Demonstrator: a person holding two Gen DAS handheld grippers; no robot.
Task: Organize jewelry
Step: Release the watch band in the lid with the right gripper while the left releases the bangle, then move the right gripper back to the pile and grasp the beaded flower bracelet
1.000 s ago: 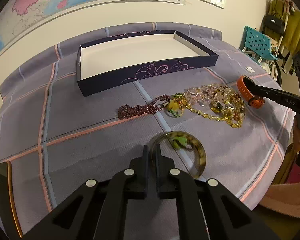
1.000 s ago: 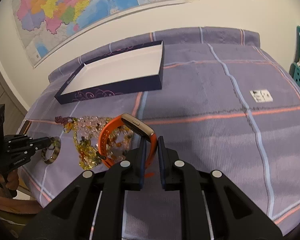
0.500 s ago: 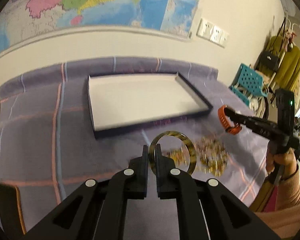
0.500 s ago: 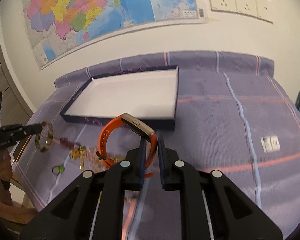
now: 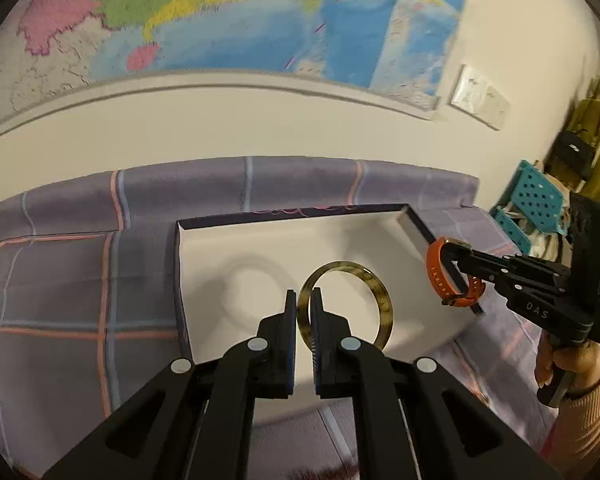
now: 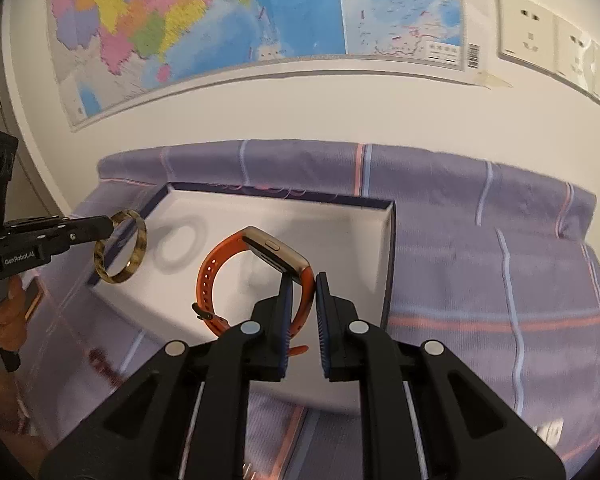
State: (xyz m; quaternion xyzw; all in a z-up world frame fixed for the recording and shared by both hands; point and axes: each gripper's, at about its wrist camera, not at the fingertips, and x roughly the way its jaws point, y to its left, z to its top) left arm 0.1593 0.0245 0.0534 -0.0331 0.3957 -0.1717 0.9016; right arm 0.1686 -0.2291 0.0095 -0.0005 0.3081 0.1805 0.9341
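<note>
- The left gripper (image 5: 304, 312) has its jaws closed on the rim of a tortoiseshell bangle (image 5: 346, 304); the ring stands upright above the white floor of the jewelry box (image 5: 416, 222), casting a round shadow there, so I judge it is clear of the floor and not resting on it.
- The right gripper (image 6: 302, 300) has its jaws closed on the strap of an orange fitness band (image 6: 256, 276); the band hangs over the right half of the same box, its loose buckle end drooping toward the near wall.
- The box sits on the bench under a purple checked cloth (image 6: 480, 248); a beaded piece, blurred, lies on the cloth in front of the box in the right wrist view; I cannot tell how many pieces remain outside.
- Risks from here: letting go from this height could make the hard bangle bounce or roll, perhaps against the wall or over it; the band's dangling end could catch the near wall on the way down and tip the band outside; both grippers work over one box and stand near each other, so lowering together could knock one piece with the other; lower first, then release.
</note>
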